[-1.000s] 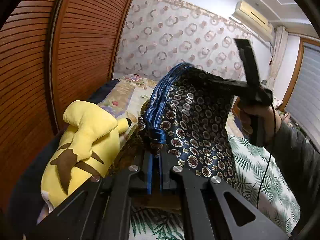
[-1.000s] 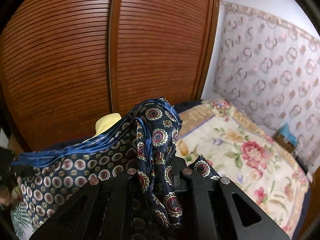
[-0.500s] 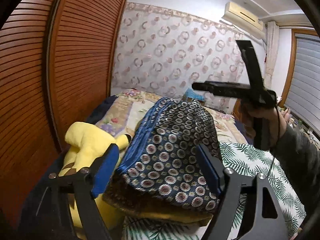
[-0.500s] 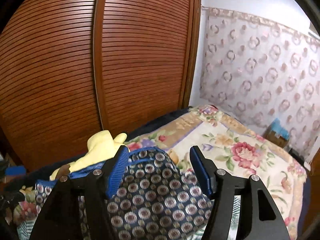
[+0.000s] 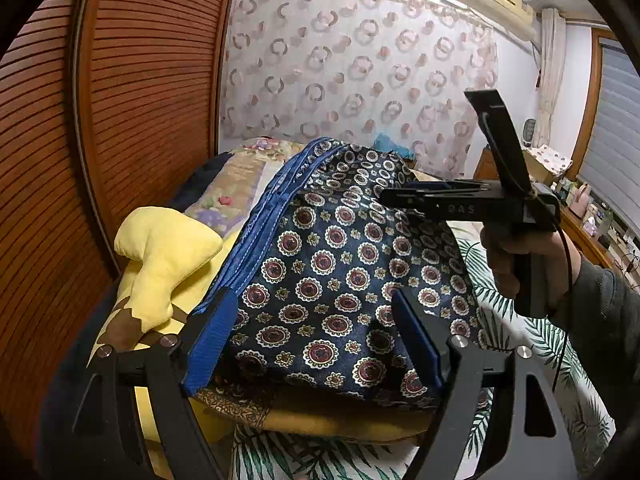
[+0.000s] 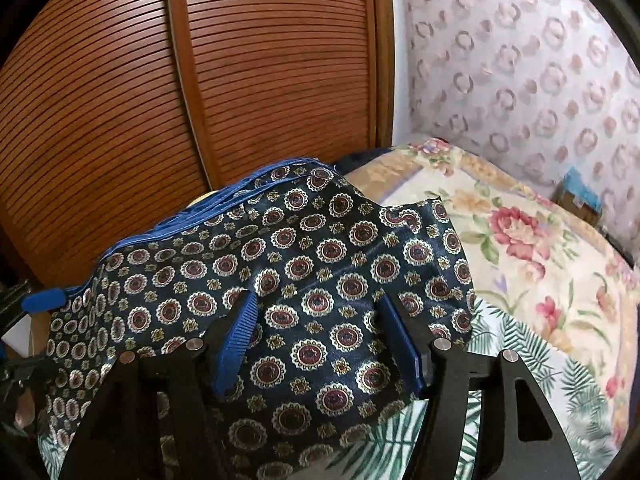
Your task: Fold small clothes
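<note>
On the bed (image 6: 532, 248) lies the navy patterned cloth (image 5: 332, 280), beside a yellow plush toy (image 5: 164, 256). Left gripper (image 5: 316, 340) is opening above it; right gripper (image 6: 320, 344) stands open, holding nothing.

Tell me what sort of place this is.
Most likely a home bedroom. A bed with a floral bedspread stands against a wall of ring-patterned wallpaper, beside louvered wooden wardrobe doors, and a yellow plush toy lies next to the patterned navy garment.
</note>
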`<action>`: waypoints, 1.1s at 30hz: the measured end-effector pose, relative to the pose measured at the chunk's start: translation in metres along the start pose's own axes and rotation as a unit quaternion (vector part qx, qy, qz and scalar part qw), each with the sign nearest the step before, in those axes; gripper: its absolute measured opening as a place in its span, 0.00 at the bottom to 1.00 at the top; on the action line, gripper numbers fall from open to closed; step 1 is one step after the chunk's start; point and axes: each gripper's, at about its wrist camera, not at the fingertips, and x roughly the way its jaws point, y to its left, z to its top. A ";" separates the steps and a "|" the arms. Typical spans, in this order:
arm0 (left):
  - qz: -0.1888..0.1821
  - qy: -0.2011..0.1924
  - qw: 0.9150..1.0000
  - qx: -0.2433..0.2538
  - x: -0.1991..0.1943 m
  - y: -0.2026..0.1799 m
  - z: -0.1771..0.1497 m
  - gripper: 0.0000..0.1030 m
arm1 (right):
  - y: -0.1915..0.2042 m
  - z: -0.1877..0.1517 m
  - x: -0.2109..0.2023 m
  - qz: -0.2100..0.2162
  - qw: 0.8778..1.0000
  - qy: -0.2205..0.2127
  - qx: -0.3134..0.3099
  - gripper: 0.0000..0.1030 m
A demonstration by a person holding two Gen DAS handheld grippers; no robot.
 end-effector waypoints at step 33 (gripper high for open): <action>-0.006 -0.024 0.998 0.063 -0.075 -0.089 -0.026 0.88 | 0.100 -0.154 -0.223 -0.114 0.988 -0.081 0.060 0.64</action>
